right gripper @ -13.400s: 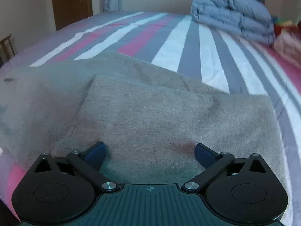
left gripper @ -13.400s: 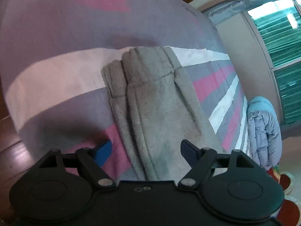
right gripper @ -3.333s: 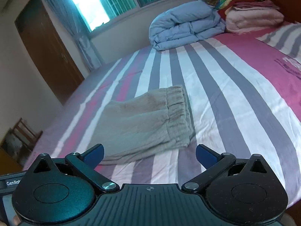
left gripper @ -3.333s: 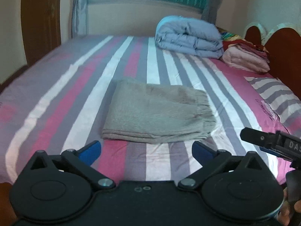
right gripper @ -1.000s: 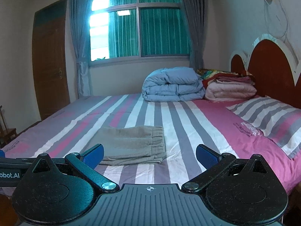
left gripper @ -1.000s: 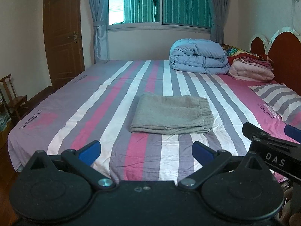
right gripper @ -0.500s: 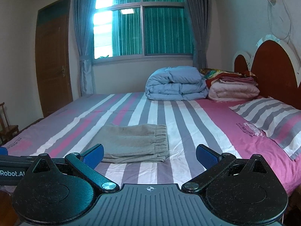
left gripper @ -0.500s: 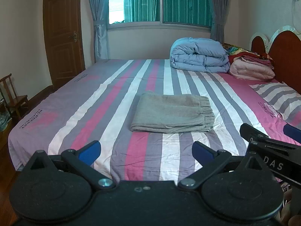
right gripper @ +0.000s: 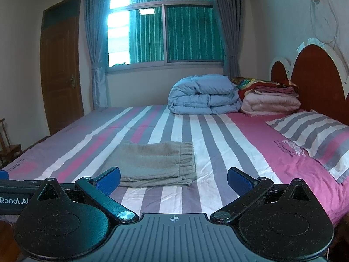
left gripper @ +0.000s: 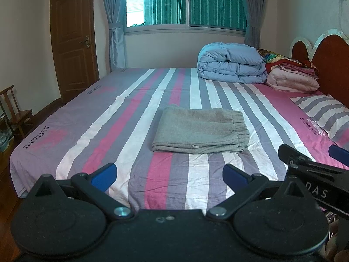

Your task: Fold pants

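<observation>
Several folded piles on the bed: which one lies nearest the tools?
The grey pants, folded flat mid-bed with the elastic waistband toward the headboard side. The blue duvet and pink blankets are stacked at the far edge by the window.

My left camera sits behind my left gripper [left gripper: 169, 175] and looks out from the foot-side edge of the bed [left gripper: 98, 135], level and slightly downward, toward the window [left gripper: 185, 2]. My right camera rides behind my right gripper [right gripper: 173, 179], lower and a little further right, facing the same way with the headboard [right gripper: 316, 80] filling its right side. Both stand back from the mattress, with the folded pants [left gripper: 200, 128] in mid-distance. Each view catches the other tool at its inner edge, and both share the pants, the blue quilt [right gripper: 202, 98], the door [left gripper: 72, 37] and the window.
</observation>
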The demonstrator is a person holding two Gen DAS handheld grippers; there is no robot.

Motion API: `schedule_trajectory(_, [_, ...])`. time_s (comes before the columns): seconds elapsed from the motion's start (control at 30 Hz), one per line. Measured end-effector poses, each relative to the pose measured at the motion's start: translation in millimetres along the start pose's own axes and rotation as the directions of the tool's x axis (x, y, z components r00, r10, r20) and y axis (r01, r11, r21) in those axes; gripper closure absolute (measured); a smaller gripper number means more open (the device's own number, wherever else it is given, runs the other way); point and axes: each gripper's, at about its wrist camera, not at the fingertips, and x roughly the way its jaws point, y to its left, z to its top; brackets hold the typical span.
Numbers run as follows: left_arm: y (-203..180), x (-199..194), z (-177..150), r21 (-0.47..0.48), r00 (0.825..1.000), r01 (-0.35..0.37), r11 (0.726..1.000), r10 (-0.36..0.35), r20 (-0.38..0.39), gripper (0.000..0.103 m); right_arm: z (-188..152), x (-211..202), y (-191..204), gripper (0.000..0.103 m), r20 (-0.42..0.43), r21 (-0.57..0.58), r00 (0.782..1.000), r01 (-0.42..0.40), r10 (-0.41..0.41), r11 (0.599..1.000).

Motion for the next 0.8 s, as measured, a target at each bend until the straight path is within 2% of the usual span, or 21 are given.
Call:
schedule_trajectory(0.43, [0.2,1.1,-2.1,-0.002,1.0,-0.002,1.0,0.002,-0.006,0.006,-0.6,2.0,-2.6,0.0,-0.008,0.004,1.0,-0.001,0.001,1.0])
schedule_trajectory(0.67, [-1.8,-5.4,-8.9,0.029,0.997,-0.038,0.999,0.036,0.07,0.007,-0.4,1.3,-4.1,0.0,-0.008,0.003,1.0,-0.006,0.006,1.0])
schedule_trajectory(0.8, [0.4,-3.5,-6.3,0.022,1.0,-0.009,1.0,0.008,0.029,0.006,-0.5,1.1,-6.7,0.0,-0.004,0.009,1.0,-0.004,0.004,1.0])
